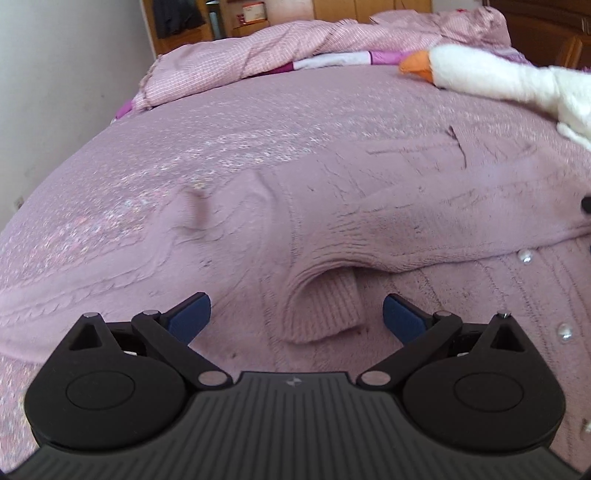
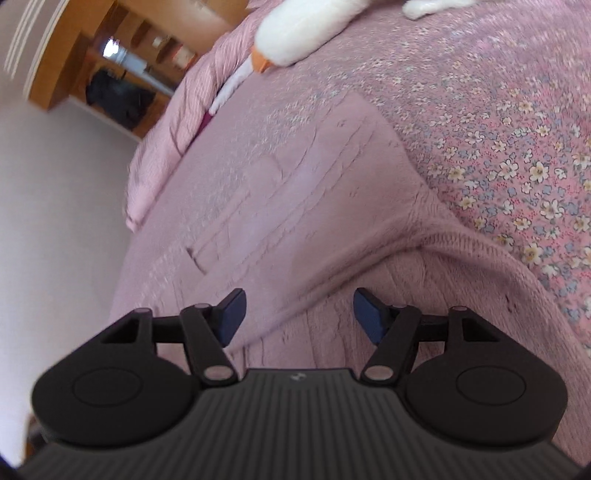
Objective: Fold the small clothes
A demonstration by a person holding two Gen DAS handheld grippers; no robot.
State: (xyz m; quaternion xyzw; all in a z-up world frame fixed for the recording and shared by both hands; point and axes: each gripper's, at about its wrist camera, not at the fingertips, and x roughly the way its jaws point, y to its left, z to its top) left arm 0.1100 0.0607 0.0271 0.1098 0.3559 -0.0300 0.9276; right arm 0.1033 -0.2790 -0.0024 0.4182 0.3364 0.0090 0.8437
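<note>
A bed [image 1: 147, 184] with a pink flowered sheet is filling both views, with a white wall to one side and wooden shelves [image 1: 236, 14] standing beyond its far end. A pink knitted cardigan [image 1: 369, 206] is lying spread on the sheet, its cable pattern blending into the bedding, so its far edge is hard to trace in the blurred left wrist view. 1 sleeve is lying folded across the body of the cardigan, and its ribbed cuff [image 1: 325, 306] is sitting open-mouthed just ahead of the left gripper [image 1: 296, 314]. That gripper is hovering with its 2 blue-padded fingers [image 1: 190, 315] spread wide, 1 on either side of the cuff and, as far as the view shows, not touching it. A row of clear buttons [image 1: 524, 256] is running down the cardigan's front at the right edge. In the right wrist view, the right gripper [image 2: 298, 315] is also standing wide open above the cardigan [image 2: 314, 206], over a ridge of folded knit, holding nothing. A crumpled pink quilt [image 1: 295, 40] is lying at the far end of the bed, and a white plush goose [image 1: 480, 74] with an orange beak is resting near it, well apart from both grippers.
</note>
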